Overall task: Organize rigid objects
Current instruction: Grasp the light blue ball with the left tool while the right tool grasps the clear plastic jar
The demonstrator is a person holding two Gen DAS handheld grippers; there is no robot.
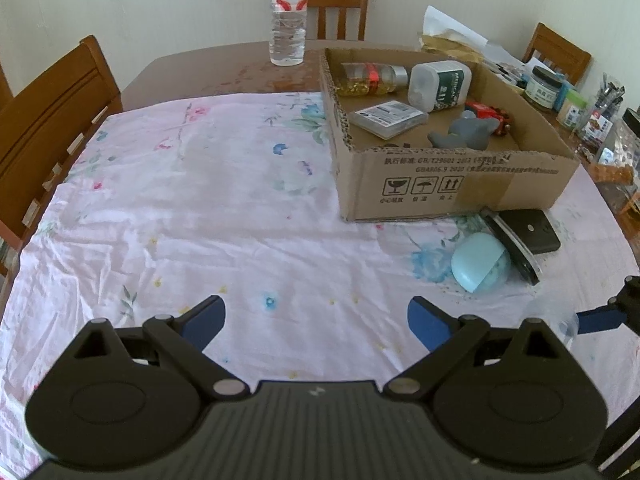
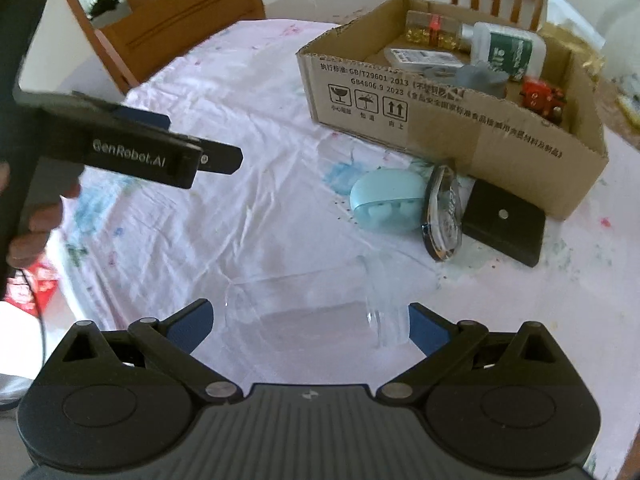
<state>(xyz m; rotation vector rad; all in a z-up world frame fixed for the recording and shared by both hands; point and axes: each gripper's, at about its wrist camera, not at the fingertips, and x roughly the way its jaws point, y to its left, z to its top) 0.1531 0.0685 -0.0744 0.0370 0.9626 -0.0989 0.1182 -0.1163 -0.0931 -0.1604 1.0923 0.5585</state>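
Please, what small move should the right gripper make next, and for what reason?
Probably close the right gripper gently on the clear plastic cup. The cup lies on its side on the cloth between the open fingers, and it is still outside the cardboard box, where other items already lie. The left gripper is open over bare cloth.

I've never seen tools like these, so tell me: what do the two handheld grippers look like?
Both look alike. The left gripper and right gripper each have a black ribbed plastic body with round housings, silver pivot pins and linkage arms ending in two fingers with blue pads. Seen from the side in the right wrist view, the left gripper carries white "GenRobot.AI" lettering, and a dark cable hangs below the hand.
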